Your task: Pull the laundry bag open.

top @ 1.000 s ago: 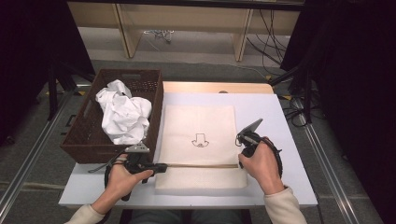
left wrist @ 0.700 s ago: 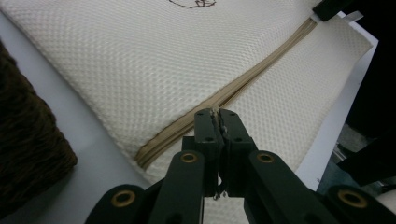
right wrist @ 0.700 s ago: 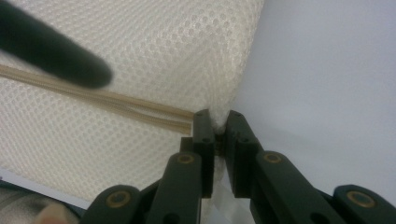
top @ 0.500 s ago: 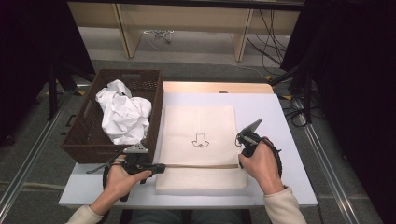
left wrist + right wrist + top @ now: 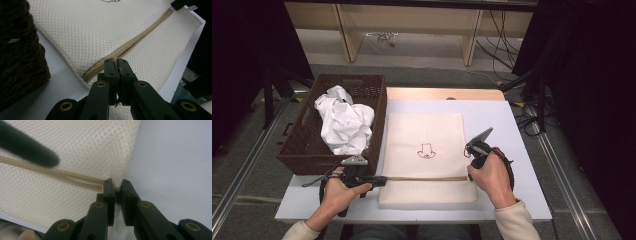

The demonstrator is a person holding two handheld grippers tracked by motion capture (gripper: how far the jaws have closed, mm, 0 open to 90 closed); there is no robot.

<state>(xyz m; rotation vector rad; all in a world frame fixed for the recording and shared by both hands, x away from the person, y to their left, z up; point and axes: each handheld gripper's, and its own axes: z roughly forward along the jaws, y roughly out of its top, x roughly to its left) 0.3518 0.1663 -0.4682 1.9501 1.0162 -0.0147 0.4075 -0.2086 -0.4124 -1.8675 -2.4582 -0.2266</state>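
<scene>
A white rectangular table [image 5: 522,150] filled the middle of the high view, with a strip of pale wood along its far edge. Left of centre on it stood a dark brown woven basket [image 5: 302,145], rectangular and deep, holding a crumpled white cloth [image 5: 343,125] that rose above the rim. In the left gripper view the basket's woven wall [image 5: 20,57] took up the left side of the frame.

Just right of the basket, in the centre of the high view, a cream mesh laundry bag [image 5: 424,132] lay flat on the table, with a small dark outline drawing [image 5: 426,151] printed near its middle. A tan zipper [image 5: 427,178] ran across the bag's lower part from left to right; it crossed the left gripper view diagonally [image 5: 130,46] and came in from the left of the right gripper view [image 5: 57,175].

At the lower left of the high view the left gripper [image 5: 379,180] lay at the bag's left edge, at the zipper's end. In its own view its jaws were clenched tight at that end of the zipper, with something small and pale pinched between the tips; what exactly could not be told. At the lower right the right gripper [image 5: 469,172] sat at the bag's right edge. Its jaws were clamped on a fold of the mesh [image 5: 117,183] just beside the zipper's right end.
</scene>
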